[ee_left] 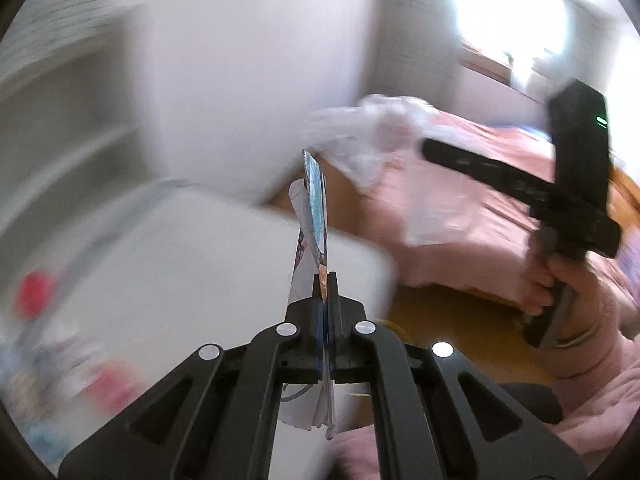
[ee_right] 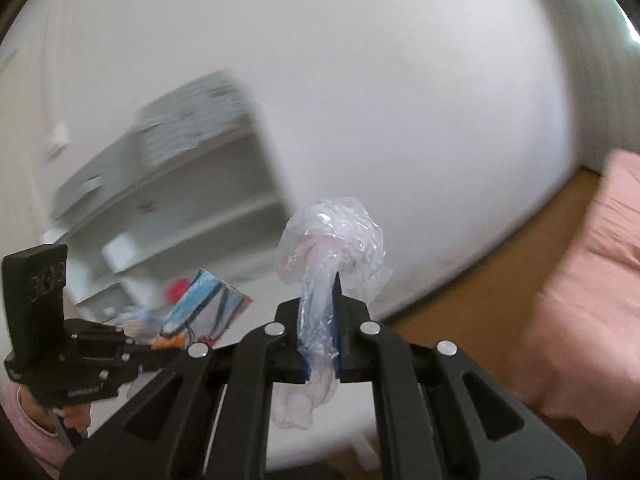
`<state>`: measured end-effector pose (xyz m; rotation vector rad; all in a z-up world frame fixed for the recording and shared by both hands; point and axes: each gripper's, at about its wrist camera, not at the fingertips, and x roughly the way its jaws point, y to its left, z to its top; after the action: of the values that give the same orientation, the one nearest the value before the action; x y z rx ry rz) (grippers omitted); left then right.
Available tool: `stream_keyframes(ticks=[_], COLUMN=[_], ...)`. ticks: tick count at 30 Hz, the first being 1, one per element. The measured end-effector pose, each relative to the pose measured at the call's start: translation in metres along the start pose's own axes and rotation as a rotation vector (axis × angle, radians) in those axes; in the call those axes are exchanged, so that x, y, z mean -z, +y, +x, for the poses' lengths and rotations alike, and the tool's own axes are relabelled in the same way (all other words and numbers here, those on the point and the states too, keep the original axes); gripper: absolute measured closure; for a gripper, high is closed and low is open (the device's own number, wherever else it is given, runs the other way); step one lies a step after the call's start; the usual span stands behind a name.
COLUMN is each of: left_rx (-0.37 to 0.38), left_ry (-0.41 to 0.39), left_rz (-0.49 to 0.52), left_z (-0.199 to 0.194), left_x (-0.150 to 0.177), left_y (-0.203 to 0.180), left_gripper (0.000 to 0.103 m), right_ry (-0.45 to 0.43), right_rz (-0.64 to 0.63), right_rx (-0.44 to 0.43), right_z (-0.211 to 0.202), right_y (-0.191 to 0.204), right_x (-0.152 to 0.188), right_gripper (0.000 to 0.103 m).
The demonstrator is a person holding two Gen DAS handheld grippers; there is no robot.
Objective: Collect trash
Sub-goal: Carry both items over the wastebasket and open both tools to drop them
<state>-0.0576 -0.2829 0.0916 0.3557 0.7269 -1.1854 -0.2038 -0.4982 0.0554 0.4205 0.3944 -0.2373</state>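
My left gripper (ee_left: 326,280) is shut on a flat, colourful printed wrapper (ee_left: 314,208), which stands edge-on between its fingers in the left wrist view. The same wrapper (ee_right: 208,308) shows its blue, white and orange face in the right wrist view, sticking out of the left gripper (ee_right: 156,342) at lower left. My right gripper (ee_right: 336,280) is shut on a crumpled clear plastic bag (ee_right: 328,248), which bulges above the fingertips and hangs out below them. From the left wrist view that bag (ee_left: 360,140) trails off the right gripper (ee_left: 426,146), which a hand (ee_left: 560,284) holds.
A white table (ee_left: 200,280) lies below the left gripper, with blurred red and mixed items (ee_left: 34,292) at its left. A white shelf unit (ee_right: 180,184) stands against the wall. A bed with a pink cover (ee_right: 592,280) is on the right, over a wooden floor (ee_left: 460,328).
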Motion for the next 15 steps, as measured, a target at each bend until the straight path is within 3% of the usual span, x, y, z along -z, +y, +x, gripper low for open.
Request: stream_keyframes(ticks=[3,5,8,10,13,15], left_rx=[0.178,0.250,0.317,0.287,0.181,0.135], left_ry=[0.111,0.182,0.377,0.500,0.638,0.701], left_rz=[0.072,0.076,-0.016,-0.074,-0.072,-0.096], left_z=[0.073,0.112,0.205,0.257,0.326,0.359], left_x=[-0.007,0.002,0.042,0.071,0.115,0.138], left_y=[-0.066,-0.092,-0.111,-0.109,-0.099,-0.088], left_gripper=[0.103,0.103,0.103,0.103,0.103,0.103], right_ry=[0.050,0.135,0.307,0.459,0.655,0.739], right_rz=[0.073,0.113,0.175,0.242,0.315,0.354], right_rx=[0.096,0.136,0.162,0.152,0.132,0.134], right_z=[-0.022,-0.022,0.004,0.041,0.097,0.124], right_y=[-0.060,-0.100,-0.151,-0.185,-0.217,-0.228], right_x=[0.017,0.038,0.085,0.129,0.195,0.228], right_gripper=[0.095,0.095,0.095,0.095,0.095,0.095])
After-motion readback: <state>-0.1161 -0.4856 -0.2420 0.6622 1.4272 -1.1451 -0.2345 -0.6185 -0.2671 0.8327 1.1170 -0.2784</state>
